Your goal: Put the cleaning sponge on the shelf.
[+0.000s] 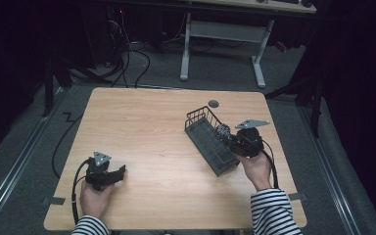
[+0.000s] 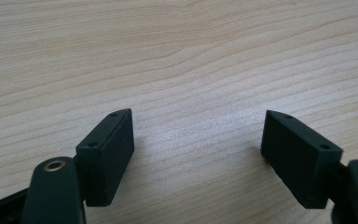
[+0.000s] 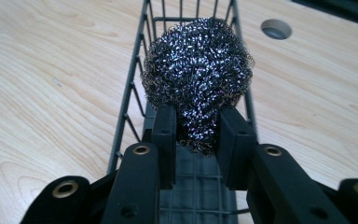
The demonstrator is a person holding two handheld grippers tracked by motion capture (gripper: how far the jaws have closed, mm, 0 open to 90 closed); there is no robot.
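Steel wool ball [image 3: 198, 79]: round, dark and glinting, clamped between the two black jaws of the right gripper [image 3: 198, 133]. The pads press into its lower half from both sides; the upper half bulges out above them. The ball hangs over the inside of a wire basket [image 3: 135, 100], above the basket's flat grid floor; whether it touches that floor cannot be told.

In the high view the ball [image 1: 223, 131] sits at the basket's [image 1: 200, 128] right long side, about midway along it, with the right gripper [image 1: 229, 136] reaching in from the right. The basket is long and narrow, dark grey, and lies at a slant on the right half of the table [image 1: 147, 132], one short end pointing to the far edge, the other to the near right corner. A round hole [image 1: 213, 103] in the table lies just beyond the basket's far end.

Left gripper [image 1: 120, 172]: rests near the table's near left corner, well apart from the basket. Its jaws stand wide apart in the left gripper view [image 2: 198, 154], bare wood between them, gripping nothing.
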